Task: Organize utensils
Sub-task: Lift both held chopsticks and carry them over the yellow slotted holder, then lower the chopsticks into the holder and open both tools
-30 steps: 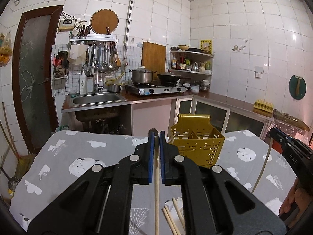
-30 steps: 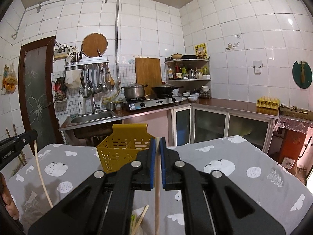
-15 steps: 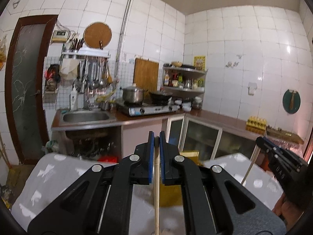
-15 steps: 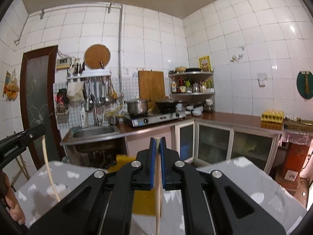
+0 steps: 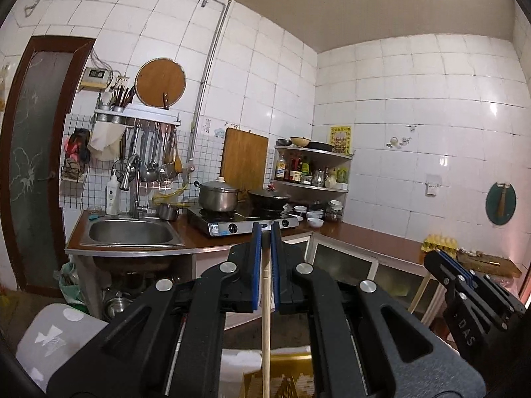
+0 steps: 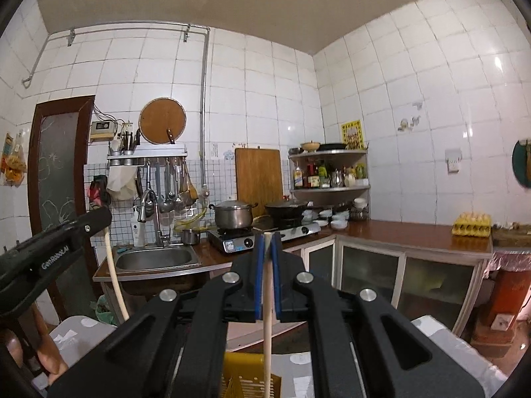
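Your black grippers' blue pads (image 5: 255, 258) clamp pale wooden chopsticks (image 6: 267, 298) above a yellow perforated basket (image 6: 247, 379) on grey, white-patterned cloth (image 6: 448, 341)

A table (image 5: 49, 341) draped in a grey cloth with white prints lies low beneath the fingers (image 5: 255, 265) of the left gripper (image 5: 265, 230). Its cloth shows to the lower left of them and again directly under them. On it stands a yellow slotted basket (image 5: 288, 378), straight below the fingers, cut off by the bottom edge.

From the right gripper (image 6: 268, 235), the same table (image 6: 448, 348) spreads out to both lower sides of the fingers (image 6: 258, 275), with the basket (image 6: 242, 364) beneath them.

Beyond the fingertips runs a brown counter (image 5: 365, 235). It holds a steel sink (image 5: 129, 232) to their left, a two-burner stove (image 5: 242, 224) just behind them, small white bowls (image 5: 313, 220) to their right and a yellow egg tray (image 5: 439, 242) far right.
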{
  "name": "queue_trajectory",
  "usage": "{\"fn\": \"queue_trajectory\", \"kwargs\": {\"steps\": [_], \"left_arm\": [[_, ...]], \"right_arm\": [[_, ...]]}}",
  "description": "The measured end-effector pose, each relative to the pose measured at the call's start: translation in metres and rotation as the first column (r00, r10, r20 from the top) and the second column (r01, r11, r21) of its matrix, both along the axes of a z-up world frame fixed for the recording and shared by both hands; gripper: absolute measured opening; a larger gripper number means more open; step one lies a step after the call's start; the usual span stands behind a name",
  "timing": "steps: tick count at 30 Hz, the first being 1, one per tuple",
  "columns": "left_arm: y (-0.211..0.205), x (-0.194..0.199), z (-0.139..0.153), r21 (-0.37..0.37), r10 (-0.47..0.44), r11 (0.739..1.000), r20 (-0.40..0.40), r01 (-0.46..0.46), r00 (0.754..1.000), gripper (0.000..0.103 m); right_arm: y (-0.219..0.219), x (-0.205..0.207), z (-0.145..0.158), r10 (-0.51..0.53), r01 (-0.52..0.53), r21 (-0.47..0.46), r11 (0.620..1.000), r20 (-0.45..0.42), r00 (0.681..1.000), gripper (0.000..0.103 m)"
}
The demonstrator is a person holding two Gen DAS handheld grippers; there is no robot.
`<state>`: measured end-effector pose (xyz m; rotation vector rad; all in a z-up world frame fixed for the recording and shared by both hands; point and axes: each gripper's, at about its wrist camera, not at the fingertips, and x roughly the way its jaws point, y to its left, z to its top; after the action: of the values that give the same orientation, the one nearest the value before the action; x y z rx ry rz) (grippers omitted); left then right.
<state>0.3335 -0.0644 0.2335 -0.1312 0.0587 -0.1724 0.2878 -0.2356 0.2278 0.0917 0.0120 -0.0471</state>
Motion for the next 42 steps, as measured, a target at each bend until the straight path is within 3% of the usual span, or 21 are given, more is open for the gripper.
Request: {"fn": "queue_trajectory", "kwargs": {"steps": [4,10,16,17,18,19,20,21,24,25,28,30,37,42], "left_arm": [[-0.005,0.033,-0.029,0.019,0.014,1.000,-0.040,-0.014,0.999,0.004],[-0.012,0.061,-0.094,0.056,0.020,0.998,-0.145,-0.012,0.989,0.004],[-0.007,0.060,-0.112,0.083,0.025,0.997,-0.197,-0.008,0.980,0.005],[-0.005,0.057,-0.109,0.084,0.025,0.996,-0.200,-0.008,0.980,0.008],[-0.003,0.052,-0.105,0.084,0.027,0.996,-0.200,-0.010,0.979,0.020],[0.000,0.045,-0.099,0.081,0.039,0.996,-0.193,-0.023,0.980,0.039],[0.005,0.036,-0.091,0.078,0.058,0.996,-0.180,-0.045,0.982,0.047],[0.008,0.029,-0.087,0.078,0.071,0.995,-0.171,-0.059,0.983,0.057],[0.020,0.005,-0.069,0.084,0.089,0.994,-0.170,-0.076,0.981,0.064],[0.025,-0.006,-0.063,0.082,0.089,0.994,-0.172,-0.076,0.981,0.074],[0.041,-0.042,-0.051,0.090,0.131,0.989,-0.134,-0.119,0.982,0.091],[0.048,-0.060,-0.051,0.089,0.140,0.988,-0.128,-0.129,0.982,0.097],[0.071,-0.101,-0.088,0.106,0.168,0.983,-0.235,-0.147,0.957,0.098],[0.080,-0.109,-0.134,0.117,0.196,0.979,-0.341,-0.165,0.919,0.098]], "right_arm": [[-0.007,0.029,-0.025,0.001,0.000,0.019,1.000,-0.047,0.999,0.005],[-0.018,0.060,-0.085,0.009,0.000,0.052,0.999,-0.166,0.986,0.005],[-0.027,0.065,-0.110,-0.009,0.022,0.051,0.998,-0.243,0.970,0.007],[-0.029,0.064,-0.109,-0.017,0.031,0.049,0.998,-0.252,0.968,0.008],[-0.031,0.060,-0.106,-0.022,0.037,0.051,0.998,-0.262,0.965,0.019],[-0.033,0.056,-0.102,-0.023,0.039,0.057,0.998,-0.267,0.963,0.030],[-0.035,0.051,-0.099,-0.027,0.045,0.063,0.997,-0.265,0.964,0.056],[-0.036,0.046,-0.095,-0.031,0.050,0.067,0.996,-0.260,0.965,0.062],[-0.042,0.024,-0.080,-0.052,0.072,0.064,0.995,-0.271,0.961,0.062],[-0.044,0.016,-0.077,-0.050,0.073,0.073,0.995,-0.278,0.959,0.063],[-0.047,-0.006,-0.073,-0.048,0.075,0.077,0.994,-0.306,0.951,0.065],[-0.045,-0.023,-0.077,-0.052,0.077,0.062,0.995,-0.335,0.941,0.066],[-0.033,-0.054,-0.130,-0.047,0.069,0.029,0.997,-0.473,0.880,0.066],[-0.027,-0.062,-0.178,-0.039,0.072,0.036,0.997,-0.563,0.826,0.066]]}}
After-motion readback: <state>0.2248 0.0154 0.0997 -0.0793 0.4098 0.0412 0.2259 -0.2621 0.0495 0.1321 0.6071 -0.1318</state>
